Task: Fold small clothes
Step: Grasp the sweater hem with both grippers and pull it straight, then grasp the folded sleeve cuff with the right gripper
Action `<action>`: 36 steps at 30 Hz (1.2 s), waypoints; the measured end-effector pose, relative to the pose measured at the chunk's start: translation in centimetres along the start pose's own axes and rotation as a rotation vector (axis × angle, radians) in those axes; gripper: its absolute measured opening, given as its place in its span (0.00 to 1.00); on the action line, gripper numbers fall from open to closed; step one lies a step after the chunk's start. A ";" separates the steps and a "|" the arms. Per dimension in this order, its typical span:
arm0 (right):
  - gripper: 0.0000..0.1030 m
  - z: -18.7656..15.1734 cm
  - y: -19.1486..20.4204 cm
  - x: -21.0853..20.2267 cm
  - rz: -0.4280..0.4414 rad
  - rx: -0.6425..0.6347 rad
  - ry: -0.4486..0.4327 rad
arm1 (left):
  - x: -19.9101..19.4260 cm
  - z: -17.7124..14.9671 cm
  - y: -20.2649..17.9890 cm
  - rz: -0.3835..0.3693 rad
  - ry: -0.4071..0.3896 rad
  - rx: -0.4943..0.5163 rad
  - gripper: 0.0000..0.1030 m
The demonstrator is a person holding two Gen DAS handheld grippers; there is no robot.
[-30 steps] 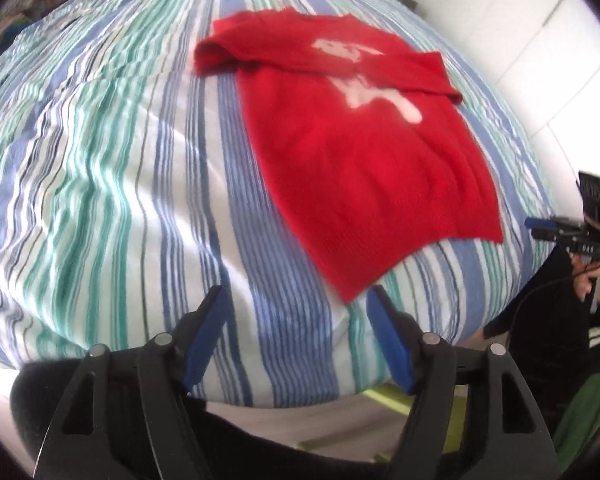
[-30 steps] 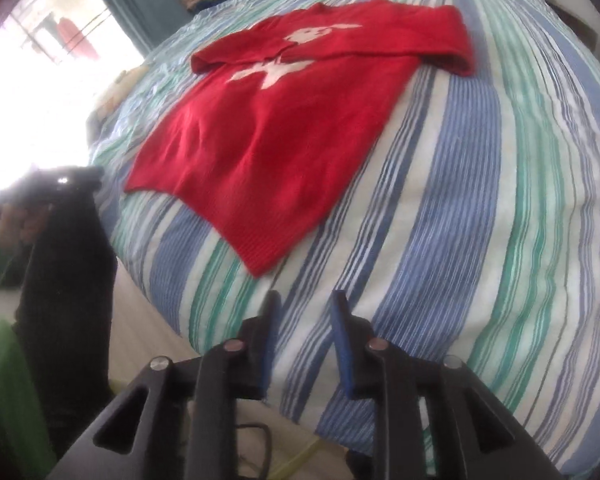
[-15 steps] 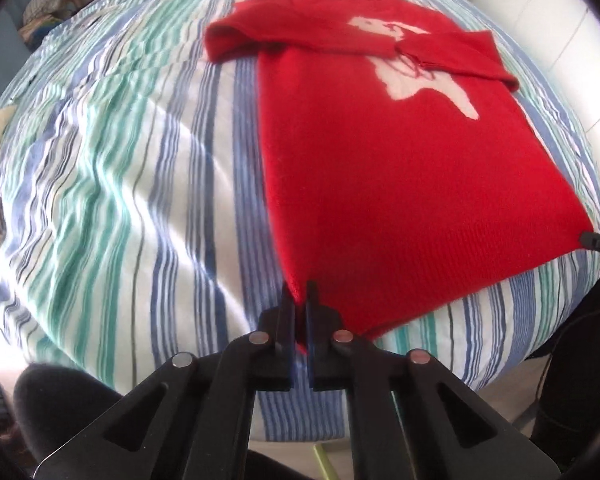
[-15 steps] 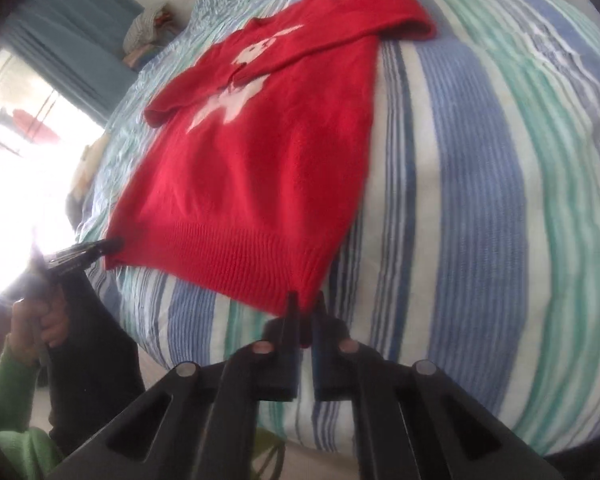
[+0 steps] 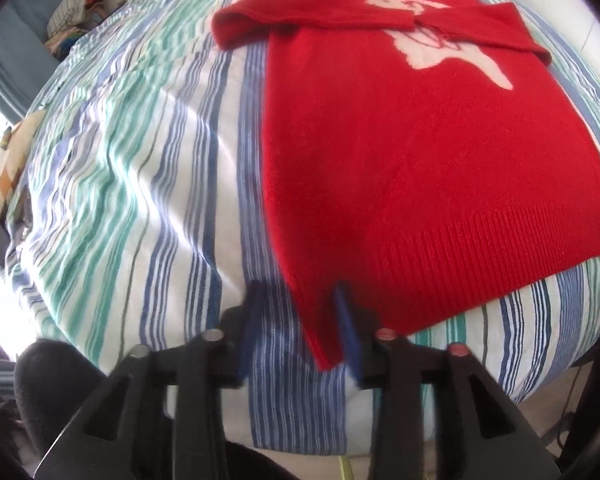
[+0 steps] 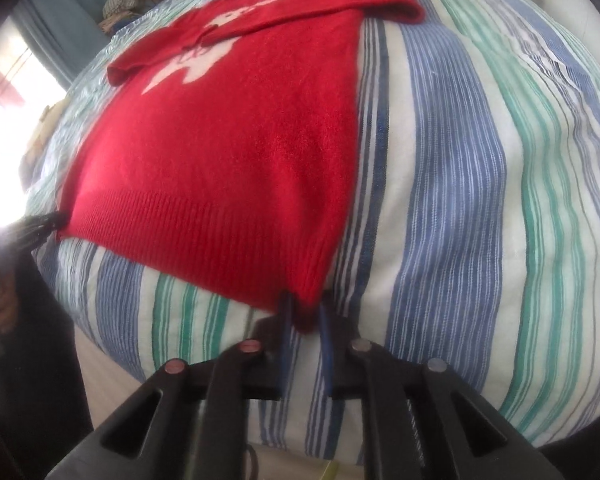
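Observation:
A small red sweater with a white figure on the chest lies flat on the striped bed, sleeves folded across the top. It also shows in the right wrist view. My left gripper is open, its blue pads on either side of the sweater's near left hem corner. My right gripper is open by a narrow gap, with the near right hem corner lying between its pads.
The bed has a blue, green and white striped cover and drops off at its near edge. A pile of clothes lies at the far left. A blue curtain and bright window stand to the left. A person's hand shows at the left.
Both grippers were shut at the hem corners half a second ago and have now opened. The sweater lies flat and has not moved.

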State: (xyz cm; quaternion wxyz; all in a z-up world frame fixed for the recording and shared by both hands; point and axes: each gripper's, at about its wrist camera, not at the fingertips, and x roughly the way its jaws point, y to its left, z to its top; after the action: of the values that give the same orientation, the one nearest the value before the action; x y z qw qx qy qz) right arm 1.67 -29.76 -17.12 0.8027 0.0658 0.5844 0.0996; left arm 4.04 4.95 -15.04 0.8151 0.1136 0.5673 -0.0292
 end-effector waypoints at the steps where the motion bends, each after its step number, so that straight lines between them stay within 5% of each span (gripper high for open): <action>1: 0.37 0.1 0.1 -0.5 0.005 -0.012 0.009 | -0.8 -0.1 0.4 0.001 -0.013 -0.012 0.80; 4: 0.44 1.1 -0.1 -3.0 -0.028 -0.090 0.011 | -3.0 -0.5 1.8 0.001 -0.062 -0.053 0.80; 9: 0.44 8.5 1.1 -8.2 -0.274 -0.376 -0.103 | -5.4 0.0 5.4 -0.003 -0.144 -0.199 0.79; 12: 0.55 13.9 4.4 -8.1 -0.267 -0.533 -0.166 | -6.1 0.8 6.2 -0.024 -0.174 -0.258 0.79; 16: 0.58 19.4 10.0 -1.6 -0.113 -0.689 -0.117 | -6.4 0.8 5.8 -0.032 -0.178 -0.276 0.79; 20: 0.57 22.2 13.4 6.8 -0.185 -0.720 -0.112 | -6.1 -0.5 5.6 -0.031 -0.157 -0.289 0.79; 21: 0.55 22.9 13.4 8.4 -0.192 -0.695 -0.110 | -5.8 -0.9 5.6 -0.025 -0.139 -0.291 0.79; 23: 0.17 24.0 12.2 9.7 -0.150 -0.579 -0.109 | -5.4 -1.6 5.8 -0.012 -0.104 -0.296 0.79; 24: 0.08 24.6 11.1 9.0 -0.142 -0.503 -0.142 | -5.4 -2.0 6.0 -0.009 -0.099 -0.300 0.79; 29: 0.07 24.3 0.9 -1.2 -0.097 -0.163 -0.374 | -5.7 -2.4 6.5 -0.018 -0.108 -0.314 0.79; 33: 0.07 19.7 -12.9 -9.3 -0.194 0.159 -0.488 | -6.1 -1.0 5.0 -0.060 -0.130 -0.296 0.79; 36: 0.07 14.6 -22.1 -11.5 -0.280 0.376 -0.482 | -6.5 0.5 2.9 -0.100 -0.145 -0.254 0.79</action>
State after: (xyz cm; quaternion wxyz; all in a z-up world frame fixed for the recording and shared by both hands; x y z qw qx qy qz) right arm 13.92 -53.78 -6.87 0.8976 0.1531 0.3892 -0.1396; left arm 2.71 7.12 -8.41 0.8594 -0.0212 0.5109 -0.0056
